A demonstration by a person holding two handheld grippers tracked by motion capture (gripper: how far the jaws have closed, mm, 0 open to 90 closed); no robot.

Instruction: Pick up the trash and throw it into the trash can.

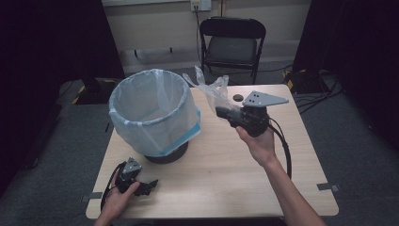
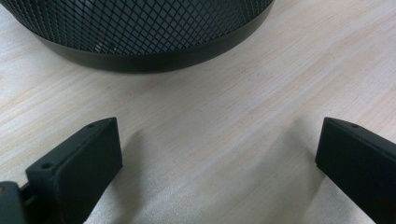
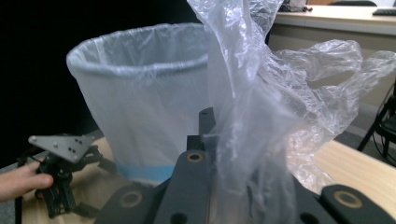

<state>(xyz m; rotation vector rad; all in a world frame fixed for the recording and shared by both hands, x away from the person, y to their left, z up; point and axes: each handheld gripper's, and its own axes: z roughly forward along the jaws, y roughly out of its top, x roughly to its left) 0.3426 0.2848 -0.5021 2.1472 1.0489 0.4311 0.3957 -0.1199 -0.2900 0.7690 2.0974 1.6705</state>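
Bag [image 1: 211, 89]: loose clear plastic, raised just right of the bin [image 1: 153, 113].
Right gripper [image 1: 221, 112]: clenched on the bag.
Left gripper [image 1: 151, 184]: released, low on the desk [image 1: 226, 174] before the bin's base.
Bin: lined, probably mesh.

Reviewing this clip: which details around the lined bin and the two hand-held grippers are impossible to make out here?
- Right hand-held gripper, right gripper view: the clear crumpled plastic bag covers the jaw tips, hiding the pinch.
- Black mesh waste bin, left gripper view: top cut off by the frame edge.
- Small dark round object, high view: too small to identify.
- Bin interior, high view: the translucent liner veils the bottom.
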